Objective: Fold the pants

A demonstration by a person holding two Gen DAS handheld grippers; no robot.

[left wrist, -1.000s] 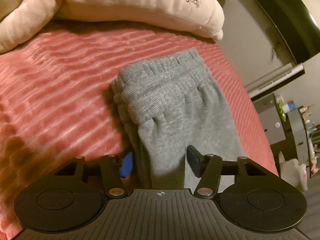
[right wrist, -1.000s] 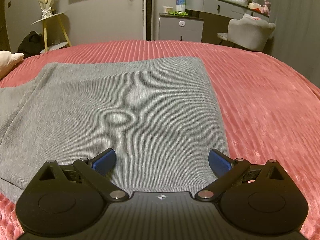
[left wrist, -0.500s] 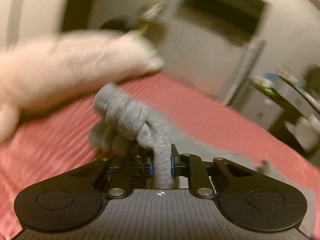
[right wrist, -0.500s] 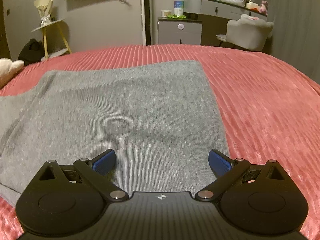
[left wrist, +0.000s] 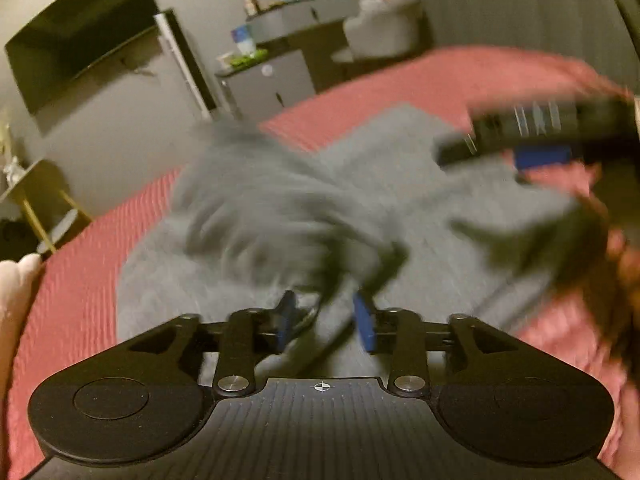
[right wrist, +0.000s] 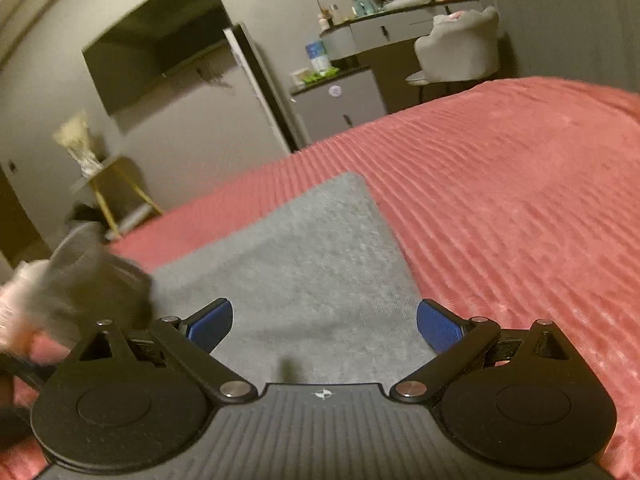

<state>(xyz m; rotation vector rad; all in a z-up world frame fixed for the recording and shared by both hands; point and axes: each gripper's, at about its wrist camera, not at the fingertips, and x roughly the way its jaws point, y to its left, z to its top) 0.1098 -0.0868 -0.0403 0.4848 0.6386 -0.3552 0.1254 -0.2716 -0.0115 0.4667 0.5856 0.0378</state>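
Left gripper: black frame, blue pads, jaws just been opening, now parted; a blurred fold of cloth lies between them, contact not discernible. Right gripper: same build, jaws spread wide above the cloth, holding nothing.

Pants: grey ribbed knit, soft, near portion lying flat with a squared far corner; a bunched portion at left, blurred in the left wrist view.

Bed: pink-red plush cover with ridged stripes, pants on its near-left area.

Room: dark wall screen, grey cabinet, padded chair, far side.
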